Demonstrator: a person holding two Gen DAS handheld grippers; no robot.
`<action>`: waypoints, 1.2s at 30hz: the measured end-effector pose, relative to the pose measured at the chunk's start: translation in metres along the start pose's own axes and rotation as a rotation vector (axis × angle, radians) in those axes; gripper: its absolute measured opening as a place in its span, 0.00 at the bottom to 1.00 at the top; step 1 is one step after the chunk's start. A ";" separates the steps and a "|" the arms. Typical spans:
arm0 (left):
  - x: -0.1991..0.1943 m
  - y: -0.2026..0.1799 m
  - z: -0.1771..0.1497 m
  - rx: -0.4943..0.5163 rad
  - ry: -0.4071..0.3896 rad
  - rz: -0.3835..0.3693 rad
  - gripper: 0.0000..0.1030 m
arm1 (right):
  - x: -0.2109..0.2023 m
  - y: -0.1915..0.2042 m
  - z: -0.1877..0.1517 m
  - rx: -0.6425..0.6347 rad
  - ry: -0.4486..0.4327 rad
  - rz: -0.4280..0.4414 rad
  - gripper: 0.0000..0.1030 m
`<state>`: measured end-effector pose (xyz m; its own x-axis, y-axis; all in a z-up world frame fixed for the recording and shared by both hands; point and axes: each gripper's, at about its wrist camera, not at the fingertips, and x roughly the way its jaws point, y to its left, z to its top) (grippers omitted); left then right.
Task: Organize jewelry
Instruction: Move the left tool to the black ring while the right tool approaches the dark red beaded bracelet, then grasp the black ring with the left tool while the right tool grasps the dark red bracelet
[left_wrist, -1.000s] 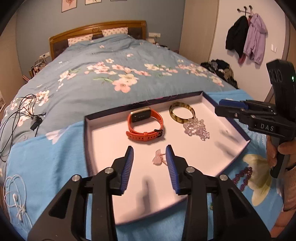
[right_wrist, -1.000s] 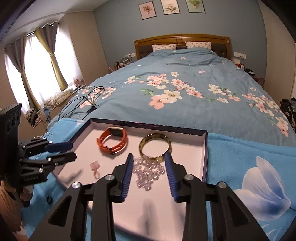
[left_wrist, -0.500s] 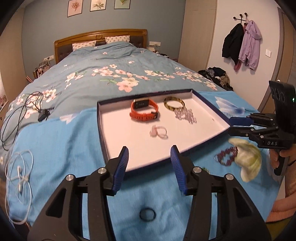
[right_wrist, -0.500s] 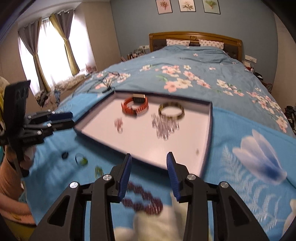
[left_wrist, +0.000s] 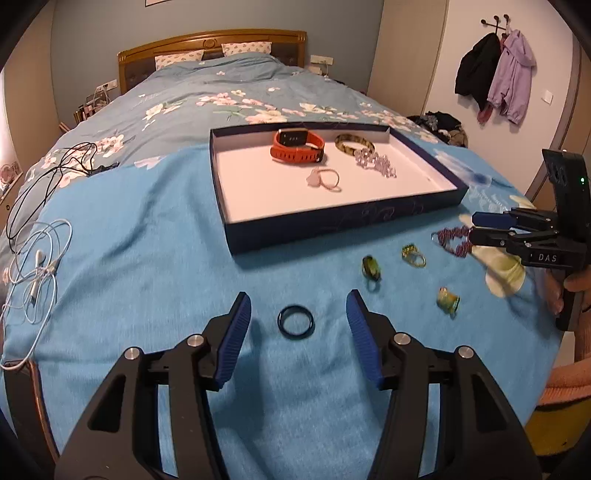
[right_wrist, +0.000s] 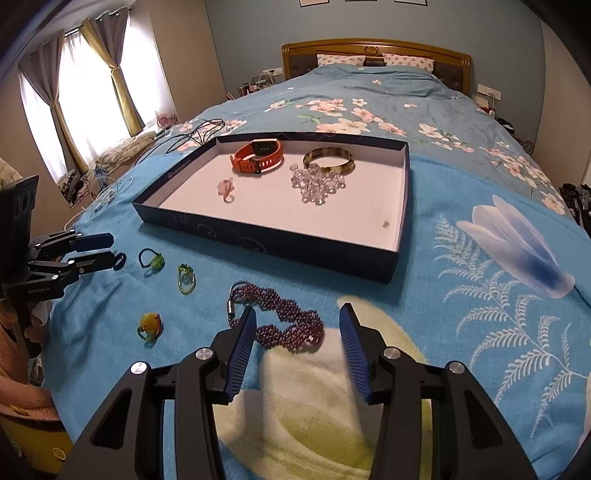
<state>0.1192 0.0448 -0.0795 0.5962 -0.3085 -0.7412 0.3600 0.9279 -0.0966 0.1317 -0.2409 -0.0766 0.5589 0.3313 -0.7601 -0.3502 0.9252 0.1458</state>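
Low centre of the left wrist view, left gripper (left_wrist: 298, 319) jaws partway apart and opening, blue pads either side of a dark ring (left_wrist: 296, 321) flat on the blue blanket (left_wrist: 147, 258); pads not touching it, nothing held. Right of that: green ring (left_wrist: 371, 268), green-yellow ring (left_wrist: 413, 255), yellow-green ring (left_wrist: 447, 300), all loose on the blanket. Right edge of the frame, right gripper (left_wrist: 474, 226) with a hand (left_wrist: 561, 291) on its grip, tips at a purple bead bracelet (left_wrist: 453, 239).

Low centre of the right wrist view, right gripper (right_wrist: 297, 325) also partway apart and opening, purple bead bracelet (right_wrist: 280, 321) between the pads; left pad right next to the beads, contact not clear, right pad well clear. Nothing lifted.

Upper centre, dark blue tray (right_wrist: 258, 236) with a white floor. Inside: orange watch (right_wrist: 258, 157), amber bangle (right_wrist: 328, 160), clear crystal bracelet (right_wrist: 318, 184) just in front of the bangle, pink ring (right_wrist: 226, 188) toward the tray's left.

Left edge of the left wrist view, white cable (left_wrist: 37, 266) and black cable (left_wrist: 55, 177) on the bed.
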 end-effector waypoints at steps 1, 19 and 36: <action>0.000 0.000 -0.001 0.001 0.002 0.002 0.52 | 0.001 0.001 -0.001 -0.001 0.004 0.002 0.43; 0.008 -0.006 -0.003 -0.006 0.040 -0.008 0.50 | 0.007 0.002 -0.001 0.014 0.019 -0.034 0.25; 0.008 -0.003 -0.005 -0.028 0.042 -0.003 0.42 | 0.005 0.004 0.001 0.006 0.009 -0.028 0.06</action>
<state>0.1190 0.0406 -0.0886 0.5642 -0.3027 -0.7682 0.3411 0.9327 -0.1170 0.1343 -0.2356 -0.0796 0.5615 0.3034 -0.7698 -0.3302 0.9352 0.1277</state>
